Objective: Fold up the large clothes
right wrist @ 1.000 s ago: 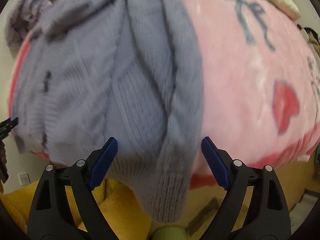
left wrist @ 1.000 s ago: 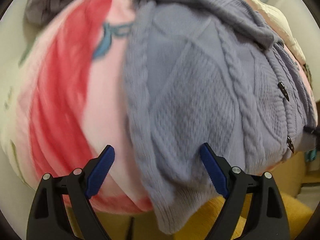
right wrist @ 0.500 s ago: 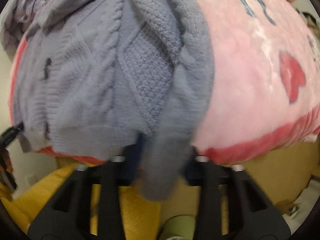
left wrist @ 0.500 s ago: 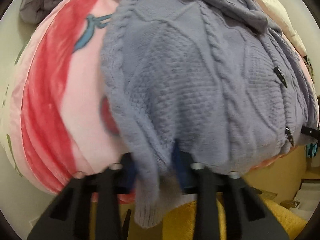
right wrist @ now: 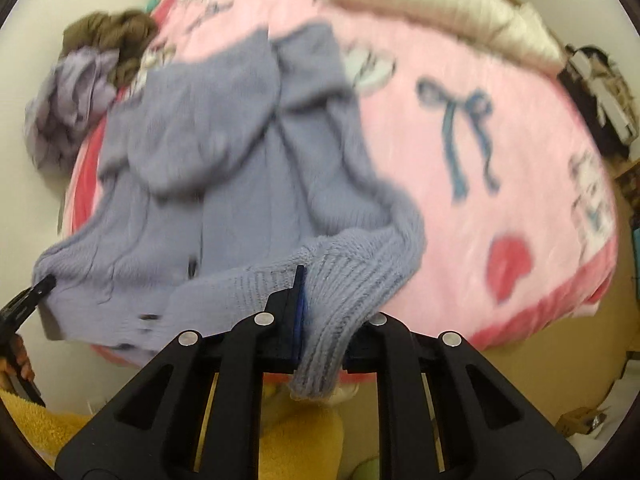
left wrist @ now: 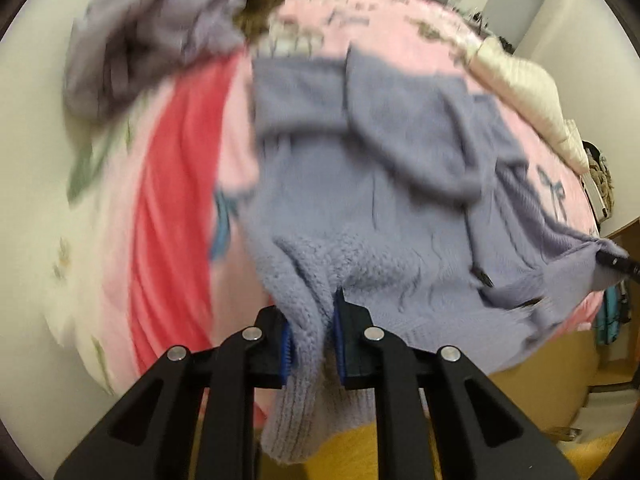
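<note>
Lavender cable-knit cardigan point(left wrist: 360, 208) is spread across the pink blanket point(right wrist: 500, 128), and I've got it by both lower corners. My left gripper point(left wrist: 312, 336) is clamped on a thick bunch of knit at the hem, blue pads pressed tight against the wool on either side, with ribbed edge hanging down below the jaws. My right gripper point(right wrist: 320, 316) is closed on the ribbed cuff end of a sleeve point(right wrist: 360, 264), which curls over from the right and droops through the jaws. In the left wrist view I can see the other gripper's black tip at the far right edge, touching the cardigan's corner; in the right wrist view the opposite black tip shows at the far left, at the other corner. The hem between them is lifted and stretched, everything blurred. Dark toggle buttons point(right wrist: 191, 270) run down the front. Beyond the cardigan, a crumpled pale purple garment point(left wrist: 132, 52) sits beside a brown one point(right wrist: 116, 40) at the far left of the bed, and a cream knit point(right wrist: 440, 4) lies along the far right edge. A red band point(left wrist: 168, 208) runs down the blanket left of the cardigan.
</note>
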Demonstrator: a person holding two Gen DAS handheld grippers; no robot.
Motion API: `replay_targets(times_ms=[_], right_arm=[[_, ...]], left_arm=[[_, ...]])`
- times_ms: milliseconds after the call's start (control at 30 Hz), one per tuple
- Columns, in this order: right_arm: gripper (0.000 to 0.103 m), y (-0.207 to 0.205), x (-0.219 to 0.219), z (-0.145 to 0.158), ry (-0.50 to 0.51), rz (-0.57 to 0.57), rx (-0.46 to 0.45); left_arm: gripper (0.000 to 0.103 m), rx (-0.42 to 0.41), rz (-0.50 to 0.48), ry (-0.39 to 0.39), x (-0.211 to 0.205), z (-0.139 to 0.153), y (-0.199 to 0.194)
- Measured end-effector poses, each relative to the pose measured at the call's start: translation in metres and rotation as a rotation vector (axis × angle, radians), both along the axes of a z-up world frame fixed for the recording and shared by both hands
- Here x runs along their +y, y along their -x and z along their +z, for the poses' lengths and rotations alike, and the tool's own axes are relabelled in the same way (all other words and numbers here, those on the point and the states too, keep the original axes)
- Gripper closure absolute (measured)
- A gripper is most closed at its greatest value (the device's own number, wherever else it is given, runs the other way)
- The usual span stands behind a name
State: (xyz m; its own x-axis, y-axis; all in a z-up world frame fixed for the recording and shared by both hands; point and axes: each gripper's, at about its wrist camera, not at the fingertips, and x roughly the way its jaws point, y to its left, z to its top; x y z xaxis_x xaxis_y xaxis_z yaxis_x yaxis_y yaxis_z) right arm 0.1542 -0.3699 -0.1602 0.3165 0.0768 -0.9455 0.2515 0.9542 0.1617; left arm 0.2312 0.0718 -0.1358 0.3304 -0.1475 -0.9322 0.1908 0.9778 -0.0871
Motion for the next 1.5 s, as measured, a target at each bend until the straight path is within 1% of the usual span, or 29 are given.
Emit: replay_targets(times_ms=[33,100,133,167,233,300,333,400,500,600,633,733,800,900,967,1067,1133,1200,1267,1300,1400,1467,1500], right_arm=[[0.09,-0.016,0.0,0.011,0.019,0.002,-0.026],[0.09,-0.042,-0.009,0.027,0.032,-0.007,-0.067],[0.09,-0.05,-0.022,0.033,0.025,-0.014,-0.092],[0.09,-0.063,-0.024,0.037,0.015,-0.015,-0.109],[0.091,-0.091,-0.027,0.044,0.013,-0.001,-0.139],[0.091,-0.118,-0.028,0.049,0.017,0.021,-0.158],[0.092,-0.134,-0.03,0.05,0.022,0.038,-0.177],[0.092,-0.162,-0.034,0.05,0.028,0.067,-0.214],[0.092,-0.206,-0.041,0.047,0.033,0.09,-0.264],[0.092,-0.255,-0.049,0.027,0.017,0.128,-0.285],[0.092,-0.265,-0.05,0.023,0.007,0.139,-0.289],[0.092,-0.307,-0.052,0.015,-0.003,0.177,-0.305],[0.092,-0.332,-0.052,0.01,0.03,0.208,-0.315],[0.092,-0.364,-0.054,-0.004,0.021,0.202,-0.304],[0.092,-0.388,-0.054,-0.022,0.004,0.201,-0.281],[0.092,-0.412,-0.048,-0.052,0.021,0.209,-0.228],[0.092,-0.421,-0.044,-0.07,0.042,0.215,-0.193],[0.092,-0.429,-0.041,-0.088,0.053,0.216,-0.157],[0.092,-0.435,-0.041,-0.101,0.035,0.207,-0.144],[0.092,-0.439,-0.042,-0.109,0.027,0.197,-0.124],[0.092,-0.446,-0.044,-0.128,0.031,0.187,-0.083],[0.091,-0.445,-0.041,-0.131,0.048,0.195,-0.089],[0.089,-0.443,-0.038,-0.13,0.059,0.206,-0.097]], left_arm=[[0.087,-0.019,0.008,0.007,0.001,0.008,-0.009],[0.087,-0.045,0.033,0.046,0.004,0.023,-0.039],[0.087,-0.055,0.045,0.047,0.006,0.025,-0.051],[0.087,-0.07,0.063,0.046,0.006,0.028,-0.067],[0.087,-0.082,0.092,0.046,0.004,0.026,-0.098],[0.087,-0.133,0.122,0.046,-0.001,0.027,-0.126],[0.087,-0.17,0.126,0.016,-0.008,0.024,-0.139],[0.088,-0.196,0.139,-0.024,-0.017,0.016,-0.158],[0.088,-0.227,0.158,-0.026,-0.028,0.012,-0.195],[0.088,-0.288,0.154,-0.069,-0.043,0.013,-0.222],[0.088,-0.305,0.168,-0.072,-0.045,0.017,-0.232],[0.088,-0.287,0.226,-0.05,-0.042,0.02,-0.254],[0.088,-0.25,0.255,-0.067,-0.04,0.011,-0.274],[0.088,-0.198,0.268,-0.097,-0.04,-0.012,-0.298],[0.088,-0.161,0.271,-0.131,-0.041,-0.033,-0.314],[0.088,-0.106,0.293,-0.14,-0.039,-0.059,-0.33],[0.088,-0.082,0.303,-0.149,-0.039,-0.072,-0.339],[0.088,-0.061,0.287,-0.187,-0.042,-0.086,-0.349],[0.087,-0.045,0.257,-0.23,-0.047,-0.102,-0.358],[0.086,-0.032,0.253,-0.239,-0.049,-0.107,-0.361],[0.078,-0.012,0.239,-0.254,-0.05,-0.12,-0.368],[0.073,-0.013,0.205,-0.259,-0.053,-0.122,-0.369],[0.072,-0.017,0.187,-0.261,-0.053,-0.122,-0.369]])
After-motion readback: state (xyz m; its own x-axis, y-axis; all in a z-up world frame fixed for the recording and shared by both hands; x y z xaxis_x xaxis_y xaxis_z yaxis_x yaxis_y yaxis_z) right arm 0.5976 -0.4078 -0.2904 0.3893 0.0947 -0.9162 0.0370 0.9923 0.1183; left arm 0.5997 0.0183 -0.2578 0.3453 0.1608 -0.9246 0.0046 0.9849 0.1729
